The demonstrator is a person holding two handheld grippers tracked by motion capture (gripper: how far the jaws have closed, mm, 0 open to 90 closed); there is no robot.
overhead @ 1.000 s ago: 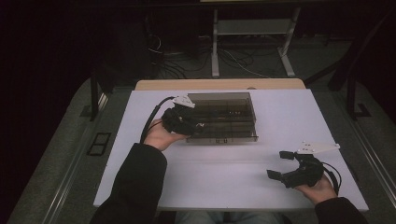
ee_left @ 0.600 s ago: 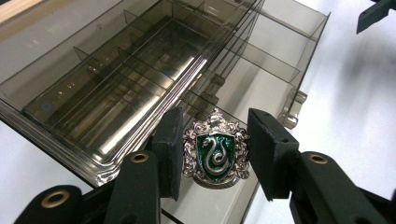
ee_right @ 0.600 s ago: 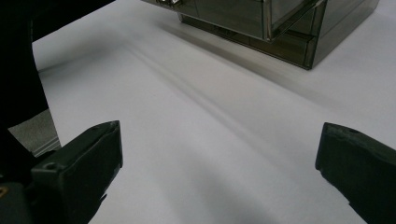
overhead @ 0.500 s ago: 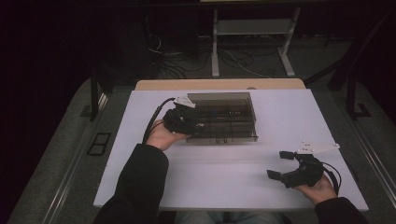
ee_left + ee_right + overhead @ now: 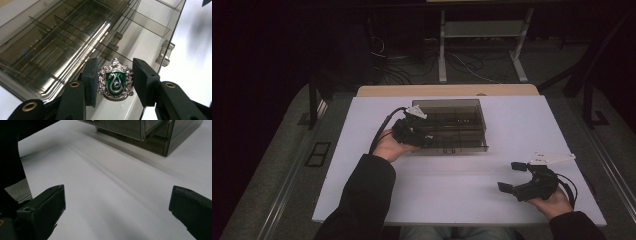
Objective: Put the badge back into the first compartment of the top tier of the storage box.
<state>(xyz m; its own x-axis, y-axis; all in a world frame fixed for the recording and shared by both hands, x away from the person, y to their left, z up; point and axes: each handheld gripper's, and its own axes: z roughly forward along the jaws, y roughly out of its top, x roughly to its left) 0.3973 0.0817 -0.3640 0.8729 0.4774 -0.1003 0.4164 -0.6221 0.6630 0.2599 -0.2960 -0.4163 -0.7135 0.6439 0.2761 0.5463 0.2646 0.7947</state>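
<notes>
While left gripper (image 5: 115,82) clamps crest badge (image 5: 115,80) at box (image 5: 452,125) edge, right gripper (image 5: 515,176) gapes over bare table (image 5: 452,190).

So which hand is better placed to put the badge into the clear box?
Left. Its hand-held gripper already holds the green crest badge right over the compartment box. The right hand-held gripper is open, empty, farther away.

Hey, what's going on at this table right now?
A person holds a claw in each hand. The left claw is shut on a silver and green crest badge, held over the smoky clear compartment box on the white table. The right claw rests open near the table's front right, holding nothing.
</notes>
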